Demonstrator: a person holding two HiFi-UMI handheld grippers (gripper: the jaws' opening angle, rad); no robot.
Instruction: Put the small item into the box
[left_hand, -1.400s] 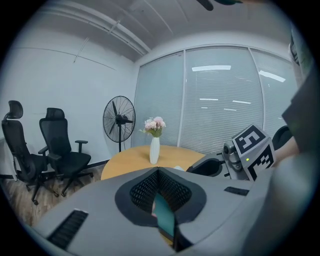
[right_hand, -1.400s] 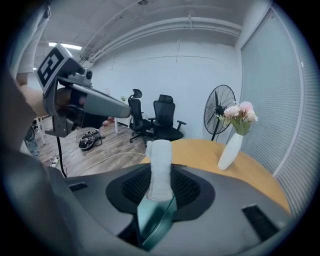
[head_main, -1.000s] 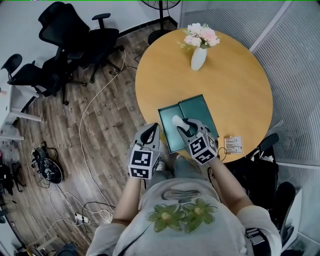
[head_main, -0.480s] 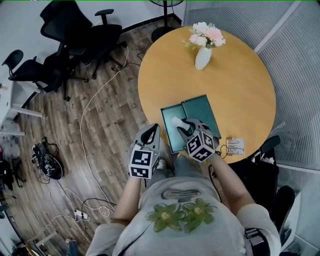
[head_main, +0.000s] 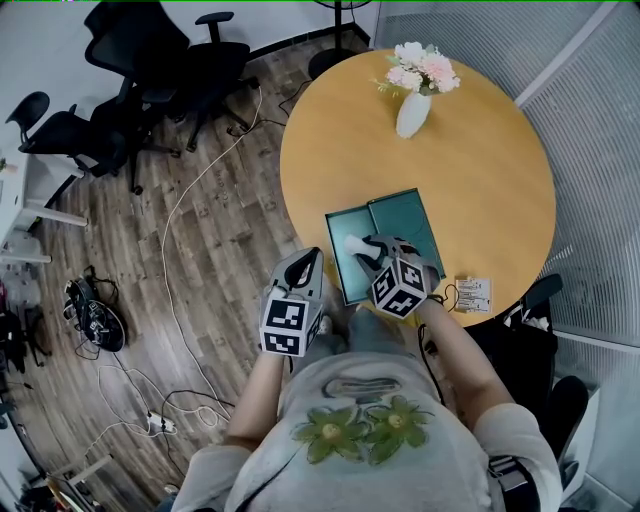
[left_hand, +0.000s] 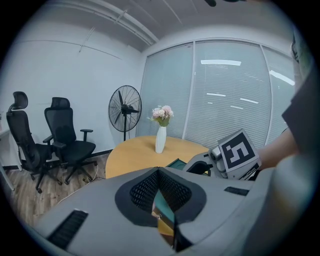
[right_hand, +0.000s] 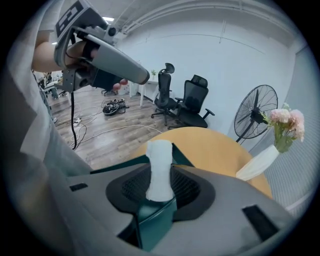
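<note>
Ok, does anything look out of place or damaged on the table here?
Nothing stands out. The green box lies open on the table, the vase stands upright, and the right gripper holds the white item over the box.

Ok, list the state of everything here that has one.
Right gripper: shut on the white item, over the box.
Left gripper: shut, empty, off the table's edge.
Box: open.
Vase: upright, flowers in it.
</note>
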